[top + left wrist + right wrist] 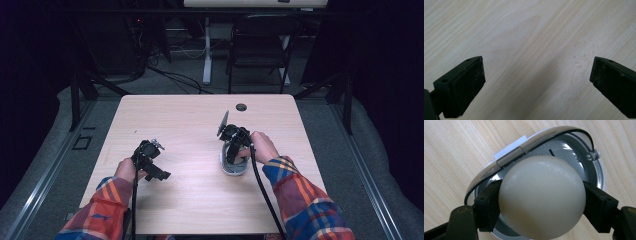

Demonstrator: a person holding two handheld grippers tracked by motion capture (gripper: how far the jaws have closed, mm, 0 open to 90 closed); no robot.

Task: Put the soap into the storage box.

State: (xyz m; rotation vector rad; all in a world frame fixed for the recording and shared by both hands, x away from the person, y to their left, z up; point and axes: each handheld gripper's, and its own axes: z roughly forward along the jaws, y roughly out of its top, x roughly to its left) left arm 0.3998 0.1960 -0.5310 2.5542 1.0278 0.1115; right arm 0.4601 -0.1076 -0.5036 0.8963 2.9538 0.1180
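Observation:
A smooth cream-white ball is clamped between the two black pads of my right gripper, which is shut on it. The ball hangs just above or inside a round silver-grey dish with a shiny rim and a white tab; I cannot tell whether they touch. In the high view the right gripper points down over that dish, right of the table's centre. My left gripper hovers at the front left with its jaws wide apart, and the left gripper has bare wood between them.
The light wooden table has a cable hole near its far edge. Behind the table stand a black chair and a white desk leg. Cables trail from both grippers toward the front edge.

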